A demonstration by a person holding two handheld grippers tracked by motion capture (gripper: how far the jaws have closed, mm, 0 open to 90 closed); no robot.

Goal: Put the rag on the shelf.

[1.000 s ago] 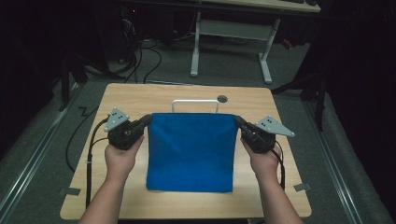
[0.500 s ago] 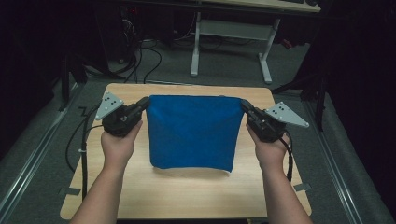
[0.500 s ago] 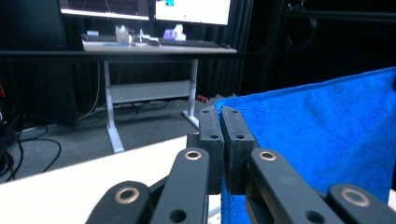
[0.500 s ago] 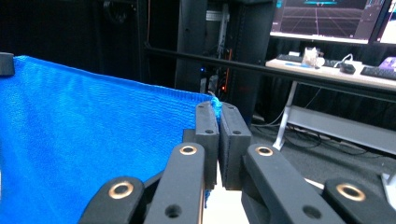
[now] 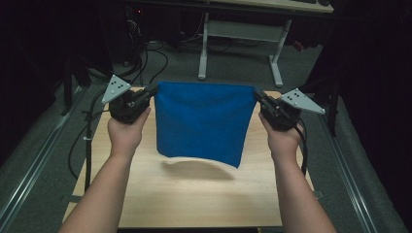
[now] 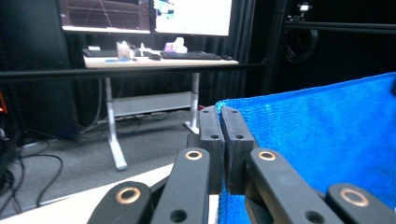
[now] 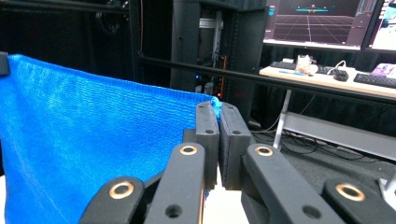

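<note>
A blue cloth (image 5: 201, 121) hangs spread above the wooden table (image 5: 194, 194), stretched between both grippers, its lower edge off the tabletop and casting a shadow. My left gripper (image 5: 151, 91) is shut on the cloth's upper left corner. In the left gripper view the jaws (image 6: 223, 116) pinch the corner, and the cloth (image 6: 317, 140) spreads to the right. My right gripper (image 5: 257, 94) is shut on the upper right corner. In the right gripper view the gripper (image 7: 215, 112) clamps that corner, with the cloth (image 7: 84, 154) stretching away to the left.
A white-legged desk (image 5: 240, 34) stands beyond the table, with keyboards and monitors (image 6: 149, 14) on it. Cables (image 5: 85, 141) trail from the left gripper over the table's left edge. A dark rail (image 7: 261, 79) crosses behind.
Both grippers have risen and lifted the blue cloth from lying flat on the table to hanging free above it, held taut at its two top corners.
</note>
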